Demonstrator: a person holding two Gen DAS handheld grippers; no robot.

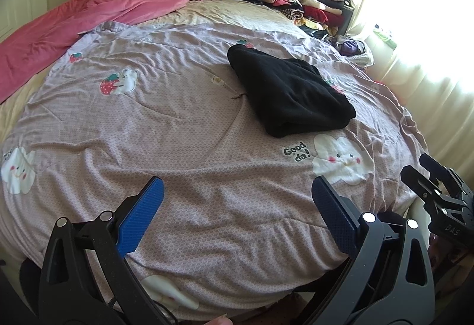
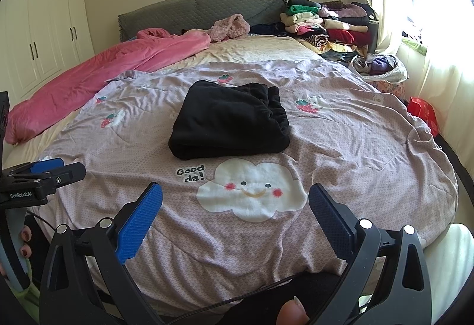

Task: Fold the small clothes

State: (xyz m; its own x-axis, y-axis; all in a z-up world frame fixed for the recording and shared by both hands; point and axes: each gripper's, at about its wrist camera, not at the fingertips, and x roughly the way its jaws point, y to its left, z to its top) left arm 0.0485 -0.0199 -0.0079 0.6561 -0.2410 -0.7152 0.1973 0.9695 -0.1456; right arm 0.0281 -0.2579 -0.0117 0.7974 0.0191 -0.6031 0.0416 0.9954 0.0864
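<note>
Your left gripper [image 1: 237,206]: jaws spread wide, blue pads bare, nothing held, hovering over the near edge of the bed. Your right gripper [image 2: 235,209]: jaws equally wide, empty, over the white cloud print [image 2: 251,191] marked "Good da!"

Black folded garment [image 2: 228,120]: lies flat on the mauve quilt [image 2: 355,147], just beyond the cloud print, well apart from both grippers, elastic waistband toward the right.

Pink blanket [image 2: 103,73]: bunched along the left side of the bed.

Stack of folded clothes [image 2: 323,25]: far right corner by the grey headboard [image 2: 207,8].

White wardrobe [image 2: 38,37]: left wall

Curtained window [image 1: 414,14]: right
</note>
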